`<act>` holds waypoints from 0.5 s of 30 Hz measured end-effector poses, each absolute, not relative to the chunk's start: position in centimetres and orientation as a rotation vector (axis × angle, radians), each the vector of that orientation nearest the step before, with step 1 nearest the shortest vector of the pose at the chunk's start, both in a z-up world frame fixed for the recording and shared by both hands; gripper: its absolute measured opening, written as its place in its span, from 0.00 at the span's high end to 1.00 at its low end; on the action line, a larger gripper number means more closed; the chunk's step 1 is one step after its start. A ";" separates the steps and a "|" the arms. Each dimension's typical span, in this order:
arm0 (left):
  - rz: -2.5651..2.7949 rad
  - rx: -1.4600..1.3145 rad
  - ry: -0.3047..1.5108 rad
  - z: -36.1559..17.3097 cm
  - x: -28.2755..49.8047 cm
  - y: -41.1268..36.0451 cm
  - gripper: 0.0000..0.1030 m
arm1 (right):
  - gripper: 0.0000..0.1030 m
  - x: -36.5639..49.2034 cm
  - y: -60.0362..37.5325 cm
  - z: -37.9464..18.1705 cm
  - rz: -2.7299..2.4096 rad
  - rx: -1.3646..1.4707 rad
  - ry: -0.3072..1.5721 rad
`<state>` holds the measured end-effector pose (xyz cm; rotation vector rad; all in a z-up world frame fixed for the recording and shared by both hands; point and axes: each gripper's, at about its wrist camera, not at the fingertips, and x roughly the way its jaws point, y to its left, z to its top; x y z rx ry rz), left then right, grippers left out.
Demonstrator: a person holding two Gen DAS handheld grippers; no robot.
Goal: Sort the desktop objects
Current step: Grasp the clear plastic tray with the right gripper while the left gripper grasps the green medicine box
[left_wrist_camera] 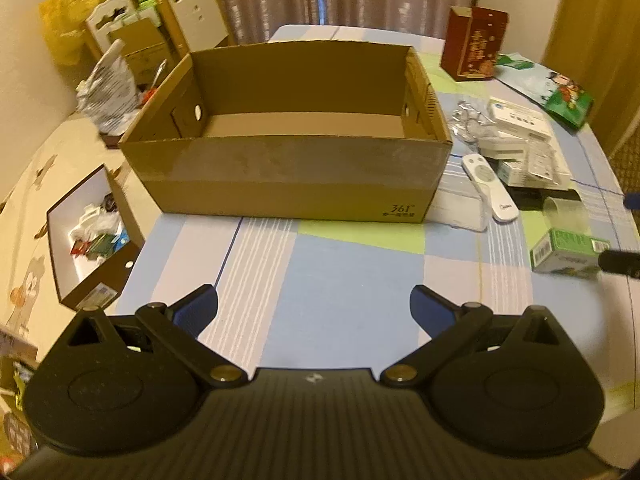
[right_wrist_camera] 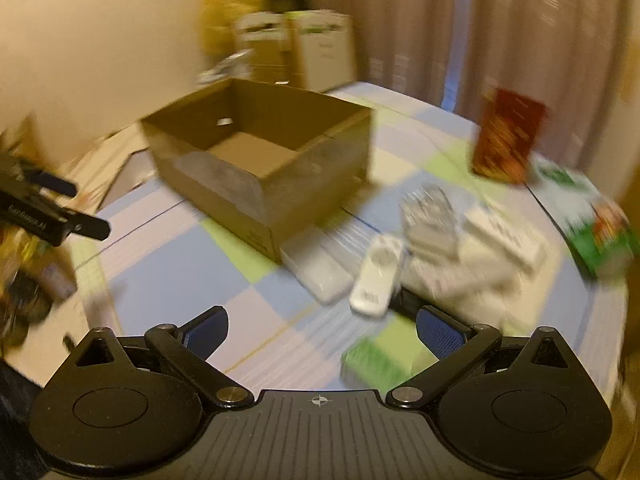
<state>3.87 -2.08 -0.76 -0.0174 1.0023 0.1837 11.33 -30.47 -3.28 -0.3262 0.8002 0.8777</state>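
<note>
While both claws hang apart over the checked tabletop (left_wrist_camera: 320, 264), holding nothing: left claw (left_wrist_camera: 314, 304) spread wide above bare cloth, right claw (right_wrist_camera: 322, 332) equally wide, just near of the clutter, its view smeared by motion blur. Cardboard box (left_wrist_camera: 288, 176) standing open at the far middle, floor bare as far as visible. To its right, a heap well outside it: white remote (left_wrist_camera: 490, 184), flat white case (left_wrist_camera: 460, 208) touching the box's corner, stacked white packets (left_wrist_camera: 520, 132), crinkled clear wrap (left_wrist_camera: 466, 118), tape roll (left_wrist_camera: 564, 208), small green carton (left_wrist_camera: 568, 254) nearest the right claw, red carton (left_wrist_camera: 472, 44) upright at the far right. Judged as a reaching stage, with goods waiting beside the box; which piece is meant, not settled. Likely need: right claw lowered squarely over one item, closed across its narrow sides, then carried left over the box rim.
</note>
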 end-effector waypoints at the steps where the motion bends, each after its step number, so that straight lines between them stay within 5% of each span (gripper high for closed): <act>1: 0.193 -0.022 1.003 -0.8 4.0 -2.2 0.02 | 0.00 12.1 -30.0 -3.7 0.919 -0.358 0.803; 11: 0.312 -0.089 0.999 -1.5 4.8 -0.8 0.02 | 0.01 19.4 -25.1 -9.3 1.208 -0.600 0.848; 14: 0.356 -0.103 1.001 -1.7 4.9 -0.1 0.02 | 0.27 20.7 -23.5 -10.6 1.241 -0.620 0.880; 15: 0.366 -0.111 1.002 -1.7 4.9 0.1 0.02 | 0.28 21.1 -23.0 -11.0 1.252 -0.627 0.891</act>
